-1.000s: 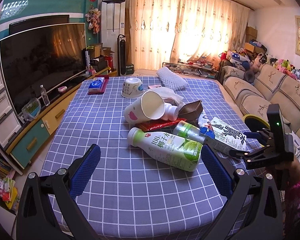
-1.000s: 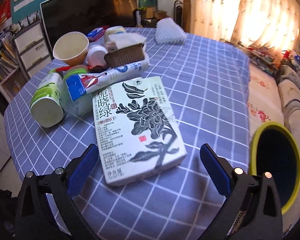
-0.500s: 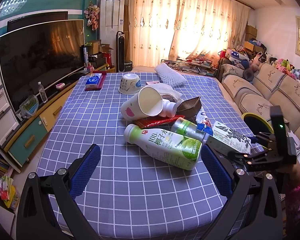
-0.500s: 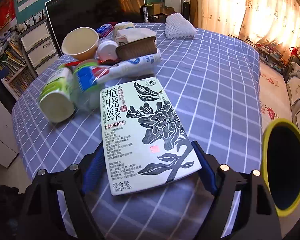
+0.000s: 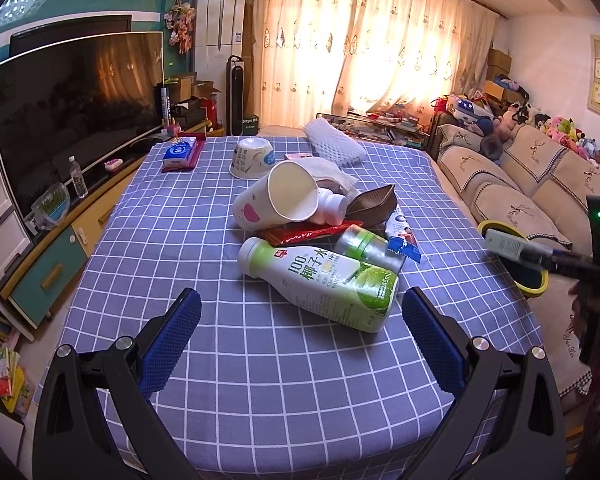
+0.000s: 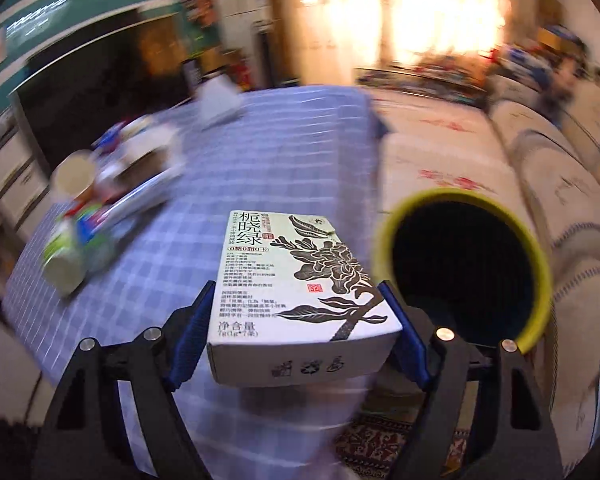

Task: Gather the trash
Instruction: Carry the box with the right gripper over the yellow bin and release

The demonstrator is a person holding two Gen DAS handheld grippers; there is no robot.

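My right gripper (image 6: pixel 298 328) is shut on a pale green tea box (image 6: pixel 300 276) with a black flower print and holds it in the air beside the table's right edge, just left of a yellow-rimmed trash bin (image 6: pixel 466 268). From the left wrist view the box (image 5: pixel 508 245) hangs over the bin (image 5: pixel 534 284). My left gripper (image 5: pixel 300 332) is open and empty above the table's near part, in front of a green and white coconut water bottle (image 5: pixel 320 280) lying in a trash pile.
The pile on the checked tablecloth (image 5: pixel 180 240) holds a tipped paper cup (image 5: pixel 278 198), a red wrapper (image 5: pixel 300 234), a brown tray (image 5: pixel 372 206) and a clear bottle (image 5: pixel 366 246). A bowl (image 5: pixel 252 158), tissue pack (image 5: pixel 180 152) and foam net (image 5: pixel 334 142) lie farther back. A sofa (image 5: pixel 520 192) stands right.
My right gripper has closed on the tea box, lifted it off the table and swung it right toward the bin. The left gripper has stayed open and drifted back a little.
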